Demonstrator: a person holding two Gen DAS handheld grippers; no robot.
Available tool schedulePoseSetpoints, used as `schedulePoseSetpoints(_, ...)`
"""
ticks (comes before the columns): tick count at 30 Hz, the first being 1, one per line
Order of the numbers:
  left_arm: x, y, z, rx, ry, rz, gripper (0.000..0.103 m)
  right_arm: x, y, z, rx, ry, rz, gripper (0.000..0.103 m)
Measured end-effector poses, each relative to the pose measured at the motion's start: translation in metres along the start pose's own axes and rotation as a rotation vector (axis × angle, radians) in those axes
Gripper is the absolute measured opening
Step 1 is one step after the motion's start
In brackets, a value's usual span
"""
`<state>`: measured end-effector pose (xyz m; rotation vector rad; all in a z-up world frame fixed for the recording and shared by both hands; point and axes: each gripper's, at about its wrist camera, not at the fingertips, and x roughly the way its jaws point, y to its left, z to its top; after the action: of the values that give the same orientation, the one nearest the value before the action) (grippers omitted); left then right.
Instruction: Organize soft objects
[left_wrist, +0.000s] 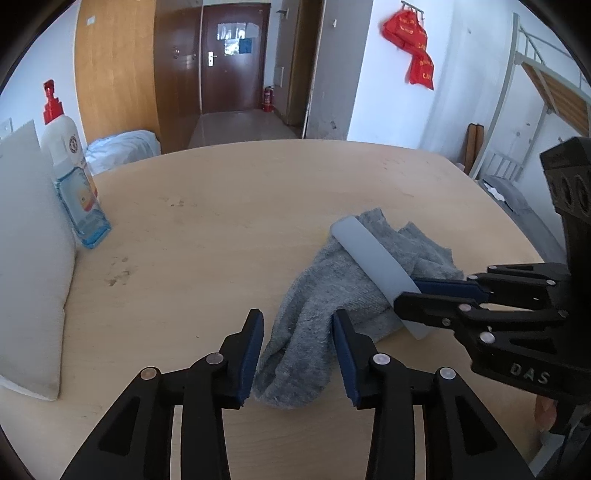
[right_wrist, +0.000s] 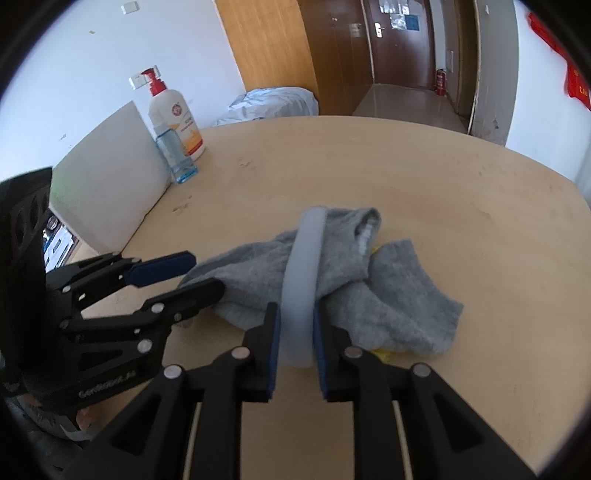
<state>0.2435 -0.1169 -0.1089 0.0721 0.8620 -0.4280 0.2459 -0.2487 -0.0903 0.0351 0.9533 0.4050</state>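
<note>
Grey socks (left_wrist: 325, 295): heap on surface (left_wrist: 221, 221), toe end between left gripper (left_wrist: 298, 354) fingers, held apart.
Right gripper (right_wrist: 295, 339): fingers clamped on pale blue strip (right_wrist: 301, 280) lying lengthwise across socks.

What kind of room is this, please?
Probably a dormitory room: a metal bunk bed stands by the wall, a wooden door closes a short hallway, and gray socks lie on a plain wooden table.

Soft daylight, fisheye-warped edges, dark vignette.
</note>
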Motion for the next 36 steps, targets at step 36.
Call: schedulePoseSetpoints(36,-0.081,0.032,0.02,-0.062,-0.182,0.014,0.002,-0.072,-0.01,-0.01,0.143,-0.208,0.166,0.009)
